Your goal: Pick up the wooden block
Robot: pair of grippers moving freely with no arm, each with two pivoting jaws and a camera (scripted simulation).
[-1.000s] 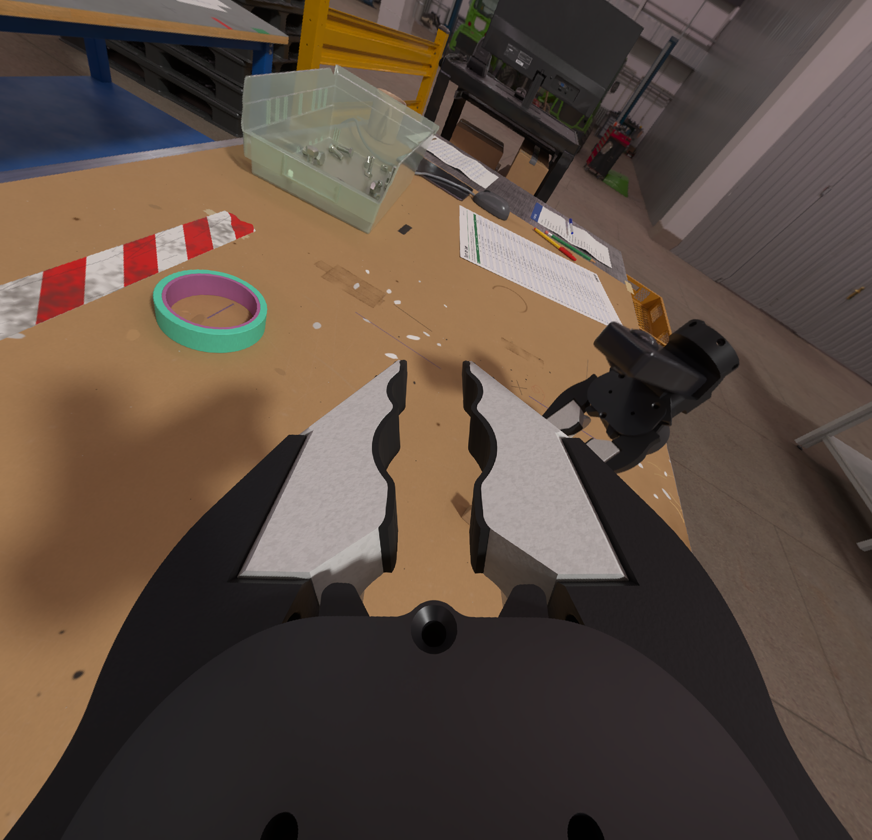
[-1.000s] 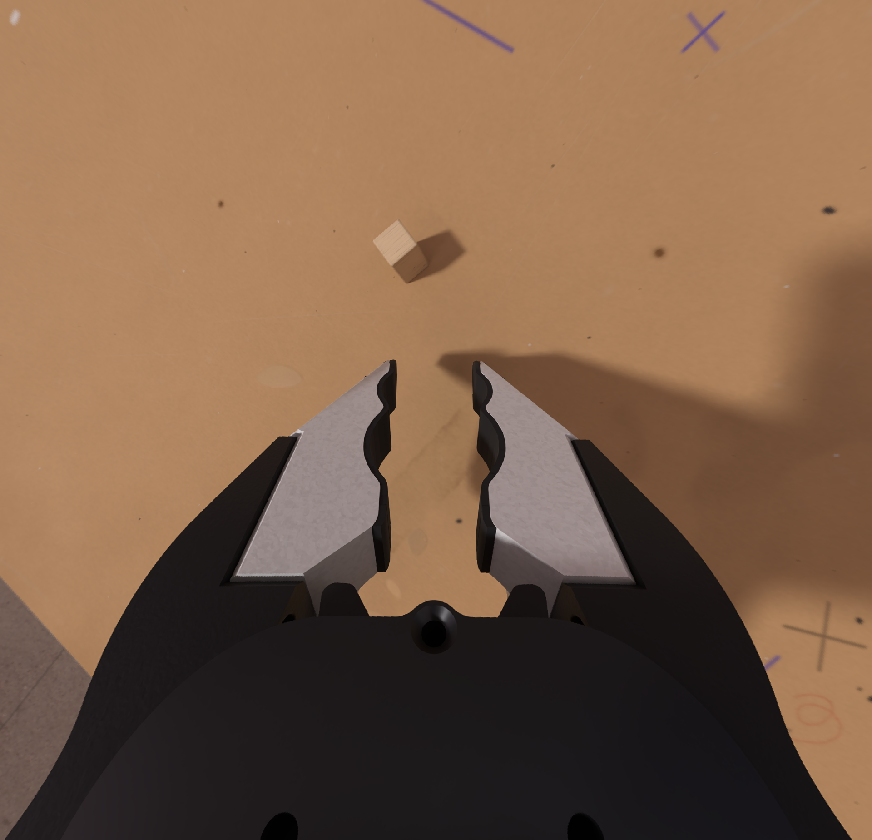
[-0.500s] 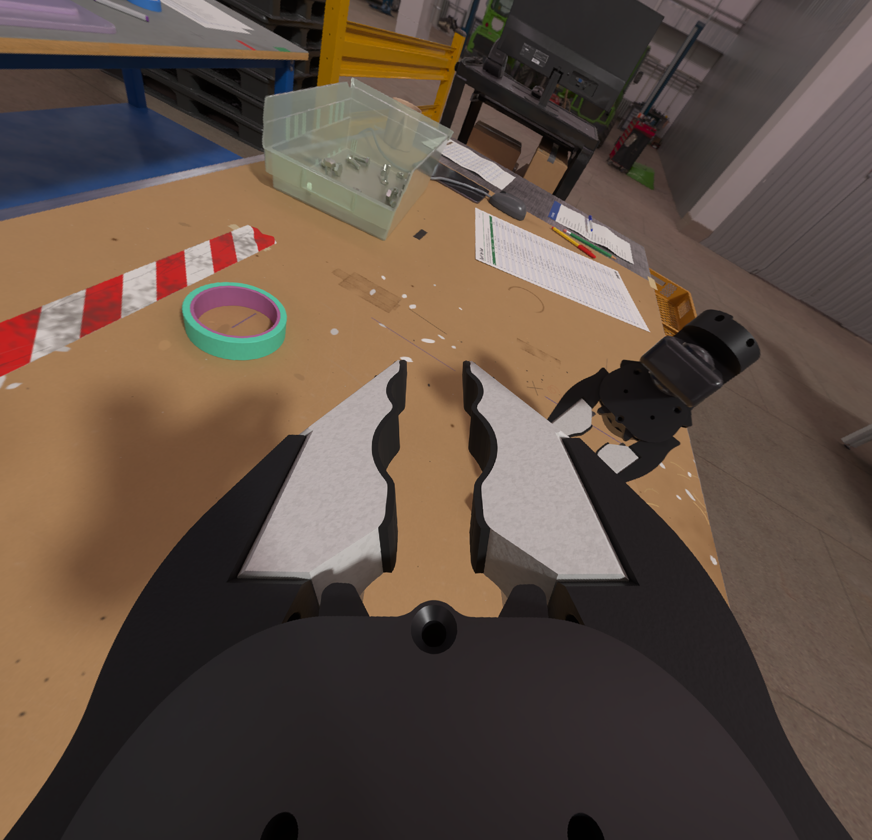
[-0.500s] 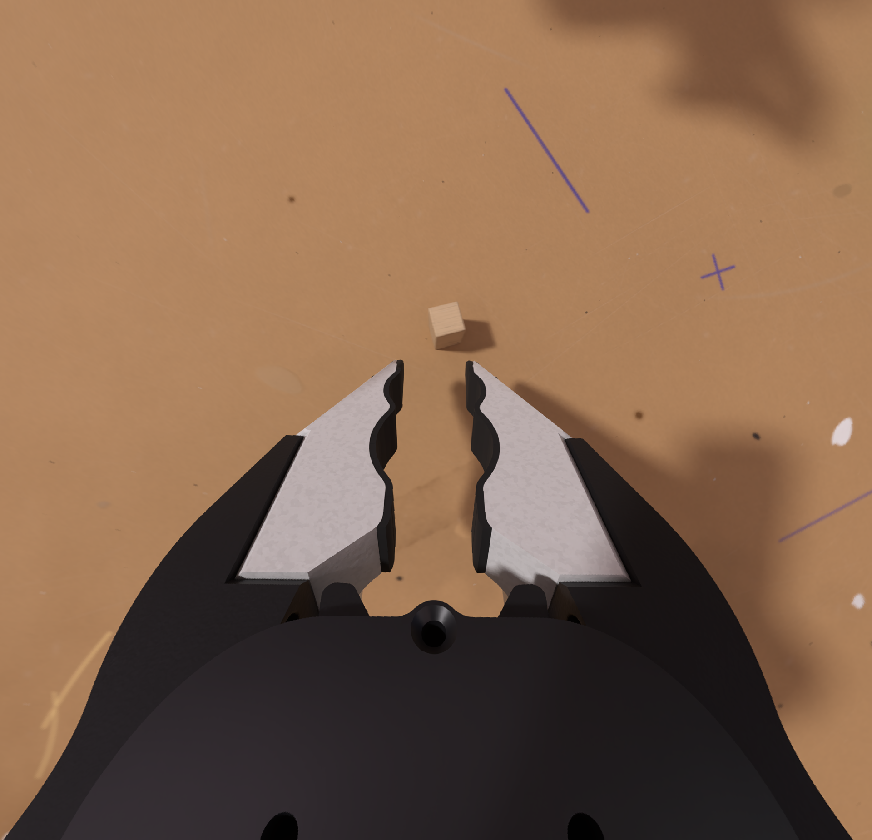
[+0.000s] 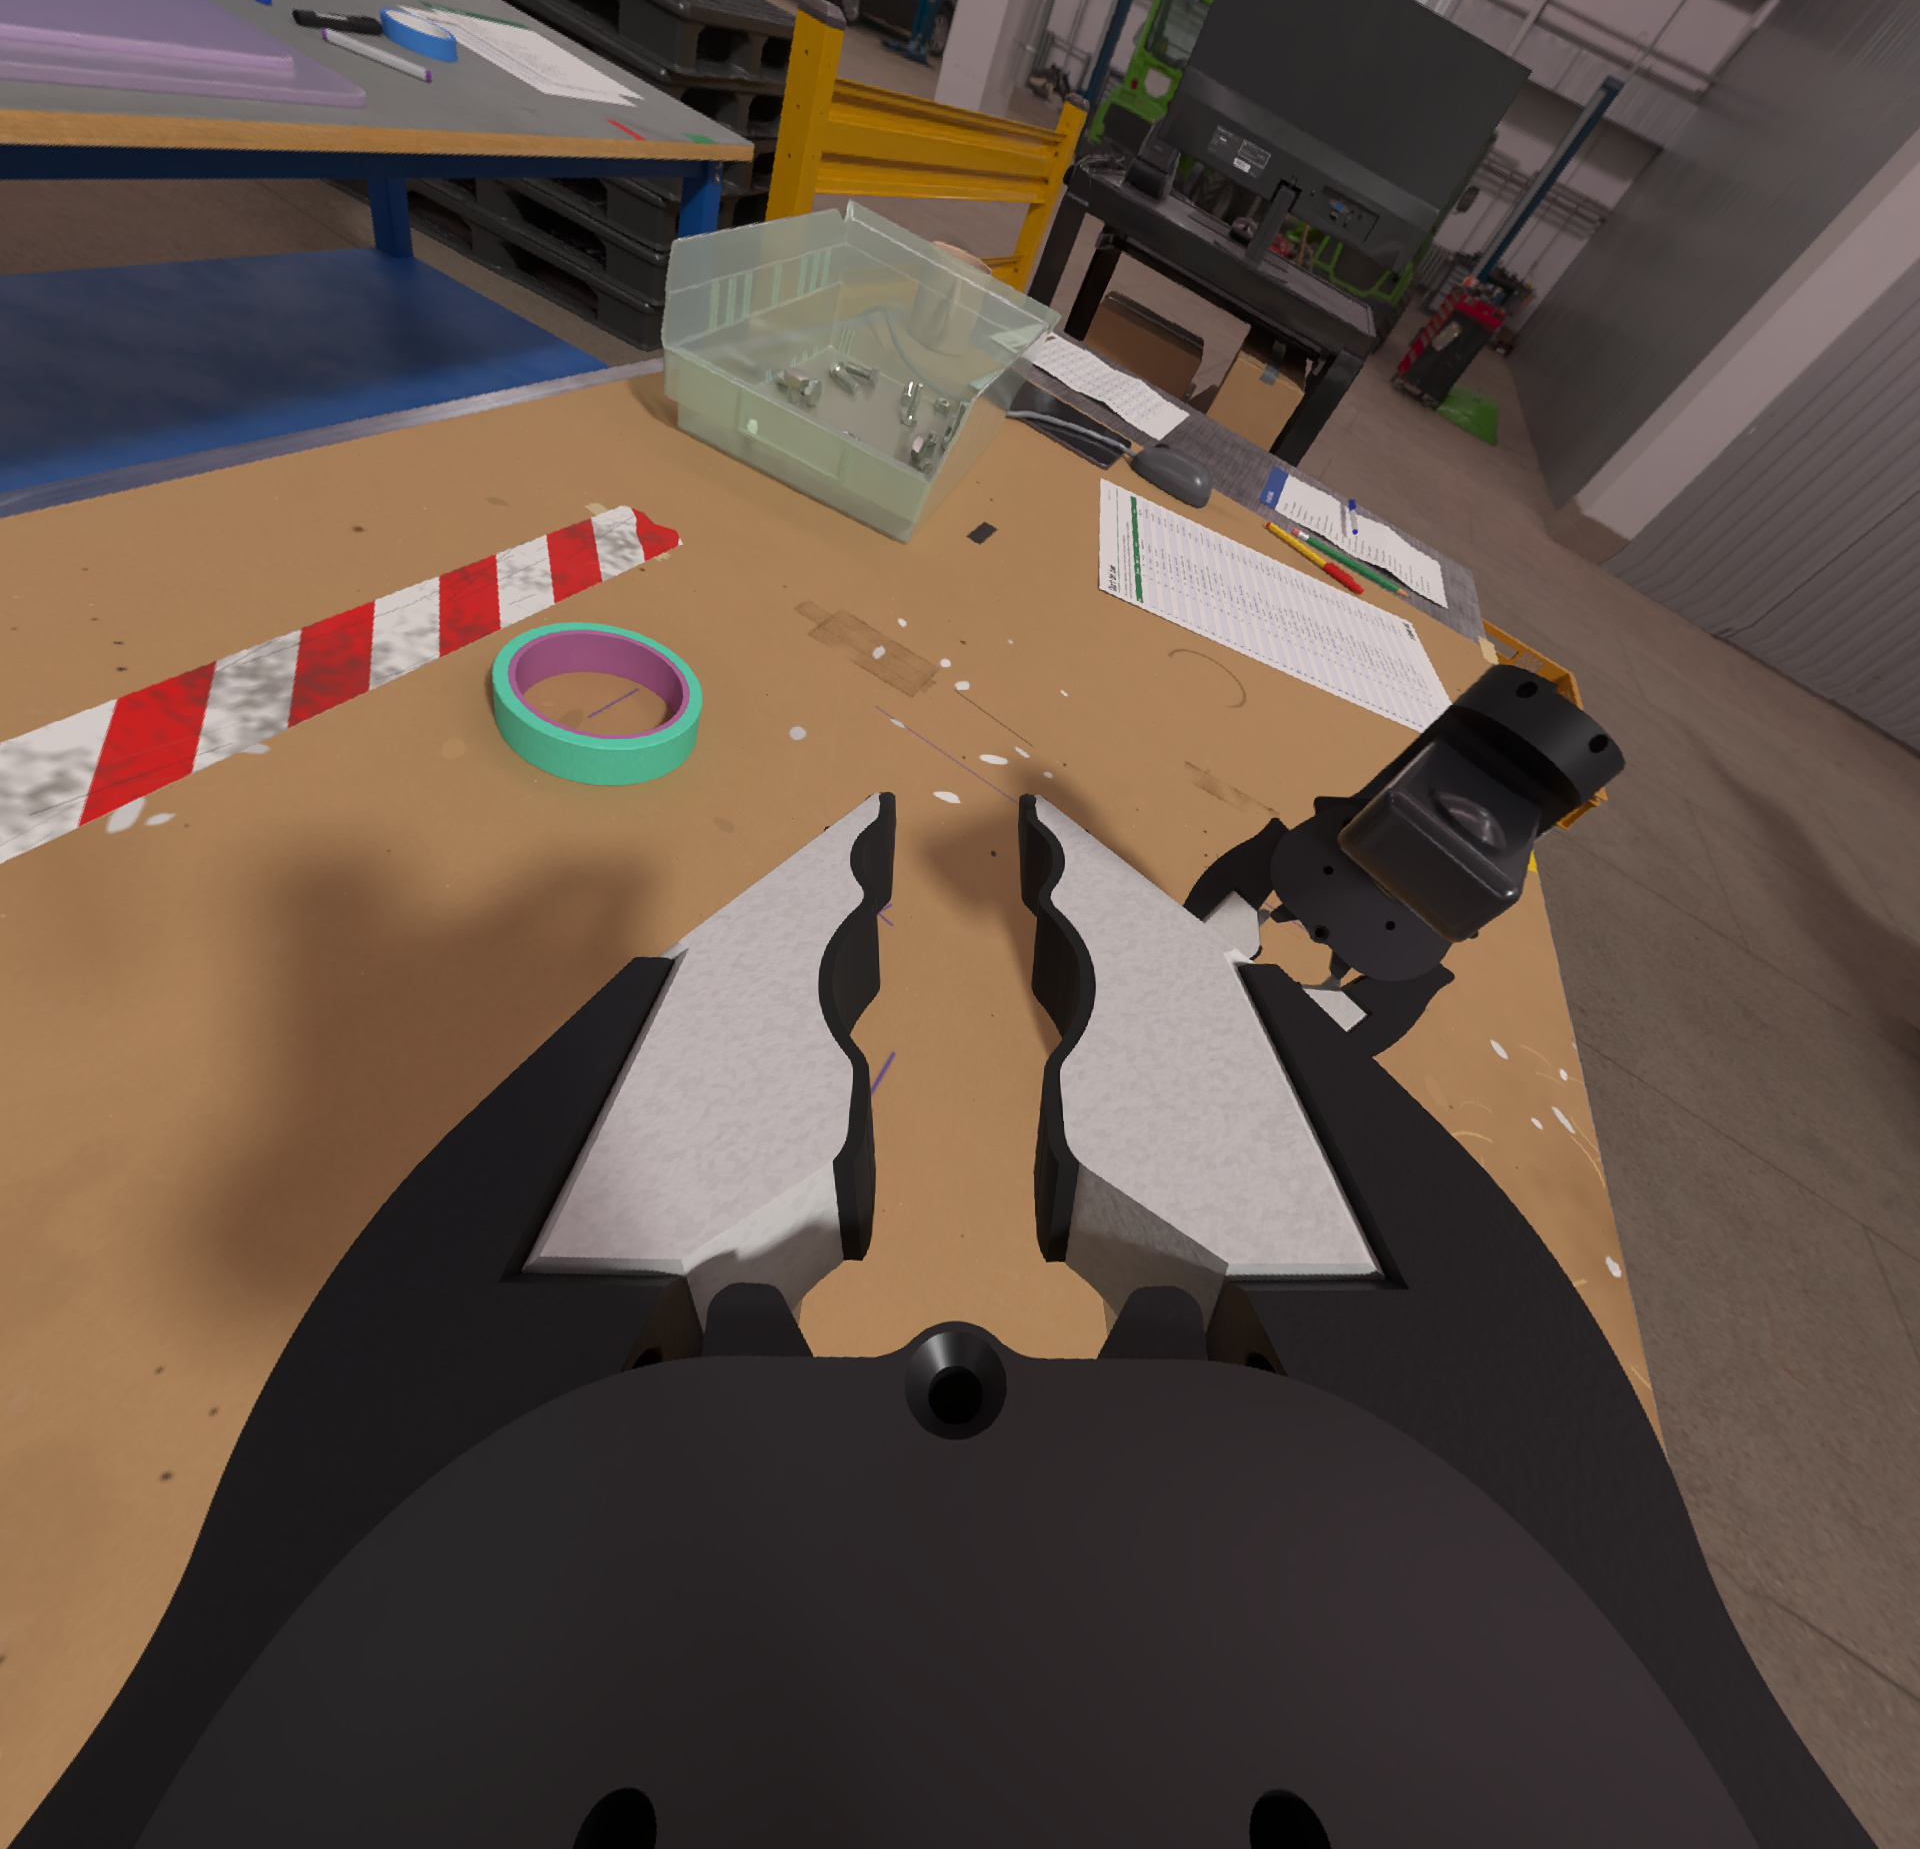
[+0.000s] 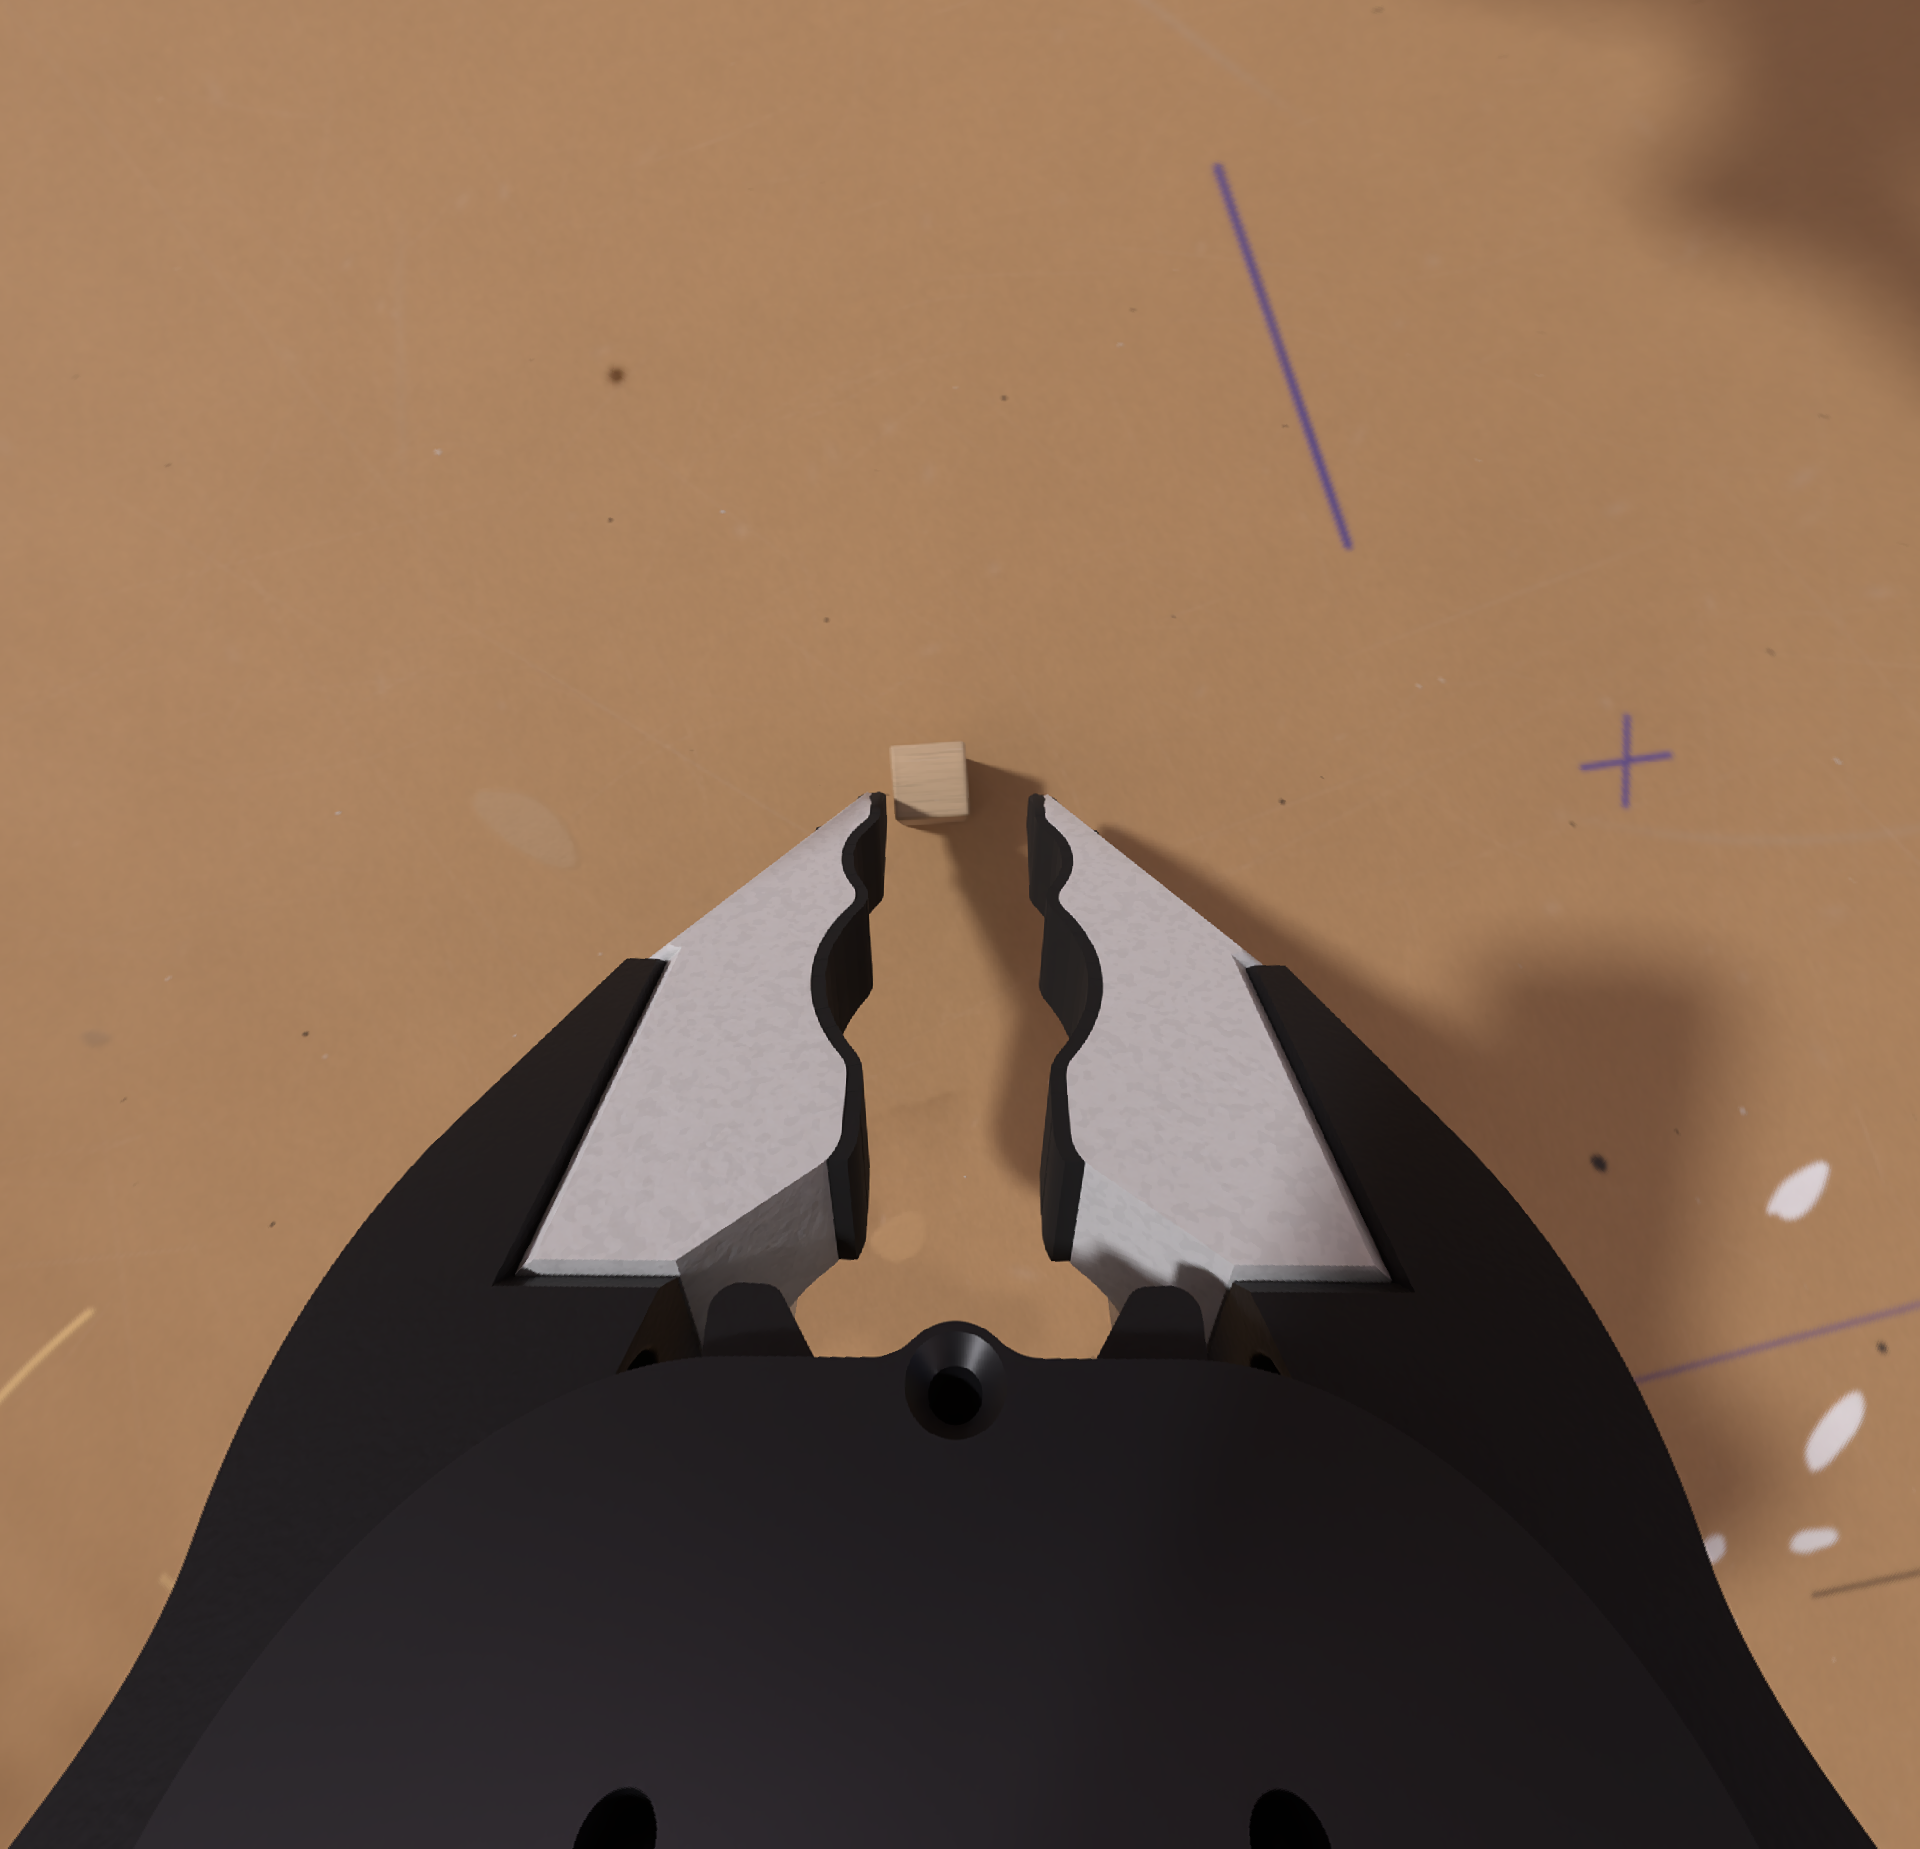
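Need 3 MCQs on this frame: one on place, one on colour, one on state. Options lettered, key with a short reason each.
1. Where is the wooden block relative to the right gripper?
A. Clamped deep between the fingers
B. On the table, just past the fingertips, nearer the left one in the right wrist view
C. Inside the clear bin

2. What colour is the outside of the tape roll?
A. Teal green
B. Yellow
C. Black

3. What state is the left gripper in?
A. Shut on the tape roll
B. Shut on the wooden block
C. Open, holding nothing

Key: B, the block sits on the table ahead of the tips, untouched; A, the roll is teal outside with a purple inner face; C, bare table shows between its jaws.
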